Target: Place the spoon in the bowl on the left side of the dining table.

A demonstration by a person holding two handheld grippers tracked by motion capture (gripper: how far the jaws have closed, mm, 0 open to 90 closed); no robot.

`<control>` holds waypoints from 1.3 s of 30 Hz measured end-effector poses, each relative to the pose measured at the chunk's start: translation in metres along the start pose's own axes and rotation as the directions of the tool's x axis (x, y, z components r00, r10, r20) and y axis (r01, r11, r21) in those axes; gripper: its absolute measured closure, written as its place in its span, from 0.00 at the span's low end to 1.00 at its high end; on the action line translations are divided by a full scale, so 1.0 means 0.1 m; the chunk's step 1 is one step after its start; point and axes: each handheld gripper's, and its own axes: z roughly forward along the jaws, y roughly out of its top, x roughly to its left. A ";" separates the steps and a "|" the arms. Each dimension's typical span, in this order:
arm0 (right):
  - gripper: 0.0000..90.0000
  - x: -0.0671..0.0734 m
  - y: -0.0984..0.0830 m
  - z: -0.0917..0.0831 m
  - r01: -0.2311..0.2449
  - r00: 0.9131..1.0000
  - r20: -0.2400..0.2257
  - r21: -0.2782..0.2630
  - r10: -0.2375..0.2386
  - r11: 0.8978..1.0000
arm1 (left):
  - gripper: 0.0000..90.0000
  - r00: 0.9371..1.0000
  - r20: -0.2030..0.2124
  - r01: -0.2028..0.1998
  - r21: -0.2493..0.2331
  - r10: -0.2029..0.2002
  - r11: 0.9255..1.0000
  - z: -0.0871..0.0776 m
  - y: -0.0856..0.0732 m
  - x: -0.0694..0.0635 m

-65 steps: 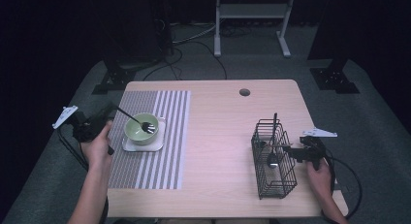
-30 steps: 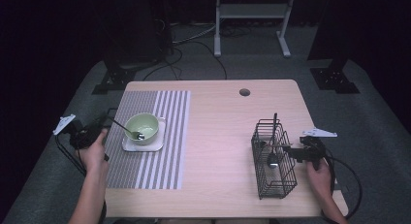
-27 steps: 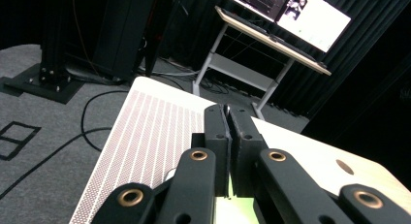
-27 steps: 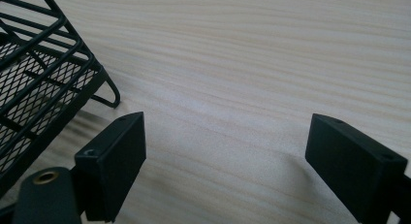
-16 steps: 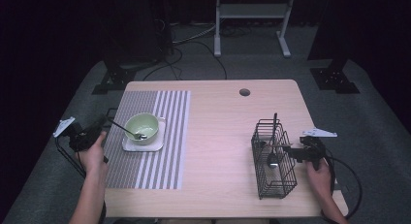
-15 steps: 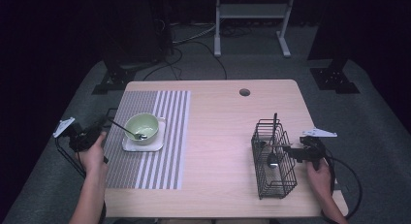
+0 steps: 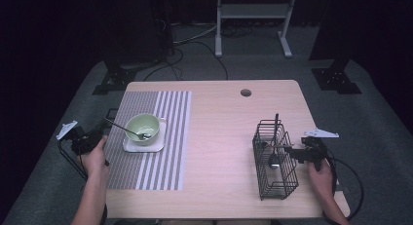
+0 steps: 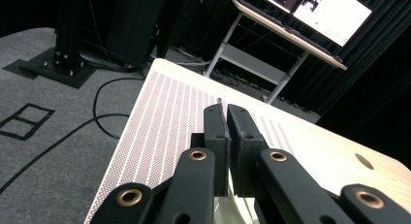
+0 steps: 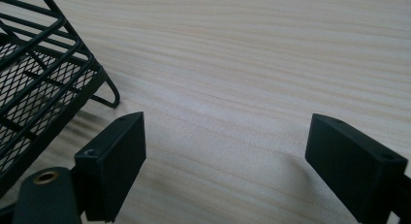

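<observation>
A pale green bowl (image 7: 146, 123) sits on a white square plate (image 7: 144, 146) on the striped placemat (image 7: 156, 171). A thin spoon (image 7: 127, 129) leans in the bowl, its handle pointing left and up. My left gripper (image 7: 103, 130) is at the mat's left edge, shut on the spoon handle. In the left gripper view the jaws of that gripper (image 8: 227, 107) are nearly closed, with a thin metal tip (image 8: 219, 101) poking out between them. My right gripper (image 7: 288, 148) rests open on the bare wood just right of a black wire basket (image 7: 277, 183), and nothing lies between the jaws of the right gripper (image 9: 225, 146).
The basket (image 9: 34, 73) holds a dark-handled utensil (image 7: 274, 137) standing upright. A round cable hole (image 7: 246, 92) is near the table's far edge. Cables trail from both grippers. A stand and cables are on the floor behind the table.
The left gripper drew back and down toward the table's left edge, lowering the spoon into the bowl; it has barely moved in the last second. The right gripper stayed put.
</observation>
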 end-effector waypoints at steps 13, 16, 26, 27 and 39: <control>0.15 0.00 0.00 0.00 -0.001 1.000 0.000 -0.001 0.001 1.000 | 0.94 1.000 -0.005 -0.006 0.026 0.006 1.000 0.02 -0.08 0.06; 0.15 0.00 0.00 0.00 -0.002 1.000 0.000 -0.001 0.002 1.000 | 0.92 1.000 -0.006 -0.007 0.029 0.007 1.000 0.02 -0.10 0.07; 0.15 0.00 0.00 0.00 -0.001 1.000 0.001 0.000 0.001 1.000 | 0.90 1.000 0.005 -0.022 0.048 0.022 0.999 -0.01 -0.15 0.08; 0.15 0.00 0.00 0.00 -0.001 1.000 0.001 0.000 0.001 1.000 | 0.90 1.000 0.008 -0.028 0.051 0.027 0.998 -0.01 -0.16 0.08; 0.15 -0.01 0.00 0.00 -0.005 1.000 -0.003 0.000 0.005 1.000 | 0.82 0.997 0.050 -0.065 0.076 0.062 0.995 -0.06 -0.23 -0.01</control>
